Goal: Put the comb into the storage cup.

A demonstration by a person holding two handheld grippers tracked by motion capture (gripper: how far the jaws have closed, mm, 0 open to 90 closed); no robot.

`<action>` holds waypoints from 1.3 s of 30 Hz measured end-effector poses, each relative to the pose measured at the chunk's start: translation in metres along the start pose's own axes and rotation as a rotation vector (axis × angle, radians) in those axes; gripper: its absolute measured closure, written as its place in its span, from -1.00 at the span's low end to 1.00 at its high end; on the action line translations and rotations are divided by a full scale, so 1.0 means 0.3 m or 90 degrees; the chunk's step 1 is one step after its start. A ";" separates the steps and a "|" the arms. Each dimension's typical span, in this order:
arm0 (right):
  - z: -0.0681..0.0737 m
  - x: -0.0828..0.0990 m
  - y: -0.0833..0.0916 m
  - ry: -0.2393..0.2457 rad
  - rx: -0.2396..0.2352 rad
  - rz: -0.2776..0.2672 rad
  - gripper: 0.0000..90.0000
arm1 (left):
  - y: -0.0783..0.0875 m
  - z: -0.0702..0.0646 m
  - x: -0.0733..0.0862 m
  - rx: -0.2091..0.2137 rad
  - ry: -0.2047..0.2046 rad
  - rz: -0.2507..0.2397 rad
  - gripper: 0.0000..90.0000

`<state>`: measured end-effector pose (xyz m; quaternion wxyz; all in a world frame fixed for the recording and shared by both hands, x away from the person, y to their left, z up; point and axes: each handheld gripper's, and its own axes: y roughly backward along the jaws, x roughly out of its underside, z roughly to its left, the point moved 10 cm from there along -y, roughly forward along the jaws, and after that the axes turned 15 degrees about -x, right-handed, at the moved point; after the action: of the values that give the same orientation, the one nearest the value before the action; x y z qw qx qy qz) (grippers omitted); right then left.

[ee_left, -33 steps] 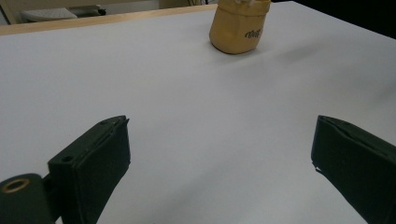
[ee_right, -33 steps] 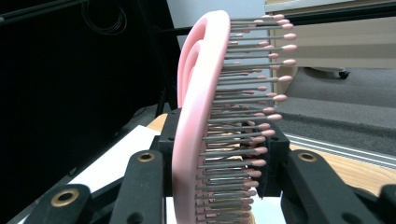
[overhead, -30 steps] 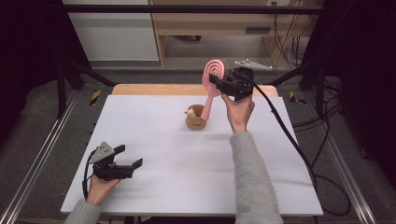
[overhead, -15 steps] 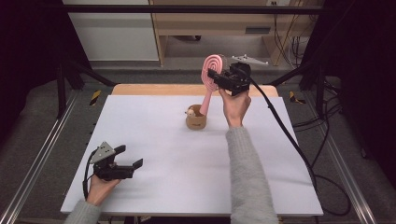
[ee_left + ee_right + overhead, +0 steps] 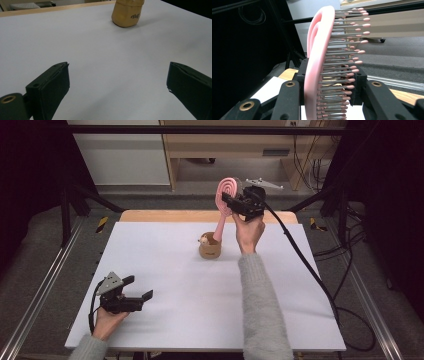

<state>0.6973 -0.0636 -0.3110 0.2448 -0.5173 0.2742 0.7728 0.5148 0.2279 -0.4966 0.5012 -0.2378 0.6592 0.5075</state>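
My right gripper (image 5: 230, 200) is raised over the far middle of the table, shut on the head of a pink hairbrush (image 5: 225, 189). The brush hangs handle down, and the handle's lower end meets the rim of a tan cup (image 5: 210, 249) on the white table top. In the right gripper view the brush (image 5: 317, 65) stands edge-on between the two jaws of the right gripper (image 5: 329, 100), bristles pointing right. My left gripper (image 5: 140, 287) rests at the near left of the table, open and holding nothing. The left gripper (image 5: 117, 85) faces the cup (image 5: 127, 13), which stands far ahead.
The white table top (image 5: 175, 320) has a wooden strip (image 5: 165, 216) along its far edge. Metal frame rails (image 5: 37, 295) run down both sides. The right gripper's black cable (image 5: 305, 265) trails across the table's right side. A small pale thing (image 5: 203, 240) sits in the cup.
My right gripper has shifted slightly up and to the left with the brush in it. The left gripper has stayed put.
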 end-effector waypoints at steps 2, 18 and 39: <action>-0.004 -0.001 -0.004 0.000 0.002 -0.003 0.40 | 0.000 0.001 0.000 0.000 0.000 0.000 -0.90; -0.025 0.041 -0.060 -0.005 0.011 0.003 0.40 | -0.002 0.001 0.003 0.001 -0.001 0.002 -0.90; -0.042 0.136 -0.123 -0.021 0.021 0.023 0.40 | -0.003 -0.001 0.006 0.001 -0.003 0.005 -0.90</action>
<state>0.7162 -0.0415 -0.3592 0.2438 -0.4954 0.2925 0.7808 0.5147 0.2276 -0.4986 0.5008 -0.2334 0.6594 0.5098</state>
